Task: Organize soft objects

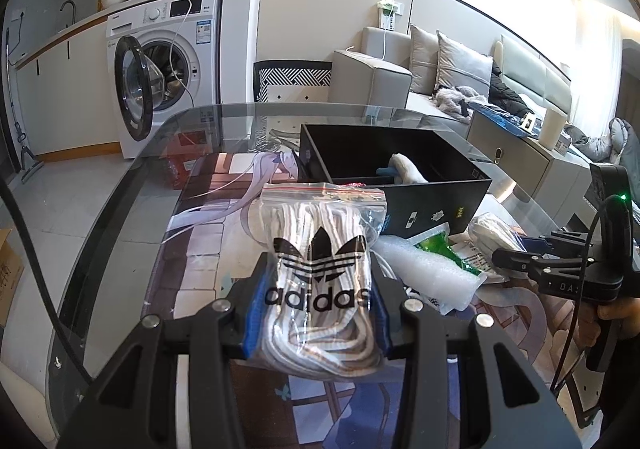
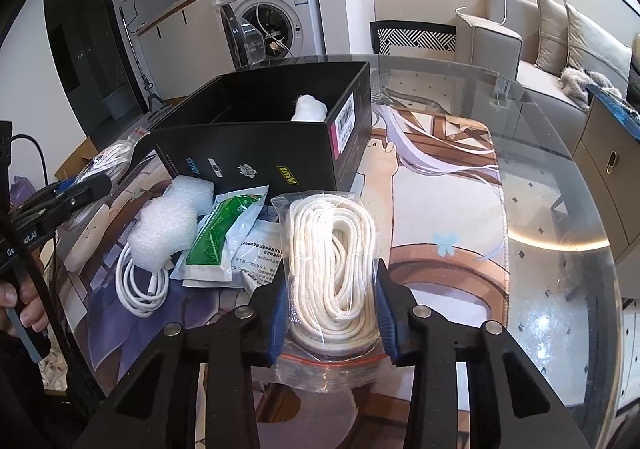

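left tongs pinch the clear zip bag of striped laces; right tongs pinch the clear bag of cream cord — 2 grips, likely bound for the black cardboard box on the glass desk.

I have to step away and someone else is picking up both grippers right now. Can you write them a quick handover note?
Left gripper: shut on the adidas zip bag of laces, held over the table.
Right gripper: shut on the zip bag of white cord.
Black box: open on the glass table; a white plush is already inside.
Left to do: both bags are not yet boxed. In front of the box lie foam pieces, a green packet, papers and a white cable.
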Demonstrator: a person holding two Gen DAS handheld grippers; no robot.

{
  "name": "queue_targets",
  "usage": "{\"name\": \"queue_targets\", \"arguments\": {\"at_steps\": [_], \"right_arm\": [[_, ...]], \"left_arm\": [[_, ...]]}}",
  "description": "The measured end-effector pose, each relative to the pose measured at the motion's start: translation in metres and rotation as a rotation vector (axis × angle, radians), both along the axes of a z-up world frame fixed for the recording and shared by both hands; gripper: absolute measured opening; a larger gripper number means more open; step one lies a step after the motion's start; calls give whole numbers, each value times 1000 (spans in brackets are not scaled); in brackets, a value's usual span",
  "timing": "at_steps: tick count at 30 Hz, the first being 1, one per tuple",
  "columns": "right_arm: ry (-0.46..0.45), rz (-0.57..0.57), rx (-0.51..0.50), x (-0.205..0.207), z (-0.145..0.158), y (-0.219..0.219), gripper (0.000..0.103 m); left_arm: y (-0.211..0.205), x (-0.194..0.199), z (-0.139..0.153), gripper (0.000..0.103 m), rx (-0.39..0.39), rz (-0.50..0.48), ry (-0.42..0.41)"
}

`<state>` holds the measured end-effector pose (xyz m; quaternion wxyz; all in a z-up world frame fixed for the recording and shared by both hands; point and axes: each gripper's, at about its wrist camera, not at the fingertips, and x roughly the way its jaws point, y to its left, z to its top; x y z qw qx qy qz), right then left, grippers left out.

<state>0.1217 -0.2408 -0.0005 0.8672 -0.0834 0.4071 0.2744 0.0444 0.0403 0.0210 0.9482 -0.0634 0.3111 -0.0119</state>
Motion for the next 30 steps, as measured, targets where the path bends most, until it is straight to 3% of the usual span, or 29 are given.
{"name": "queue_targets", "arguments": {"at_steps": [17,30], "right_arm": [[-86,25,31,-28,36,-3,38],[-136,43,84,-26,67,9,38]], "left_arm": [[-8,1,18,42,15,-27,-48],[-21,25,36,42,20,-86,-56]]}}
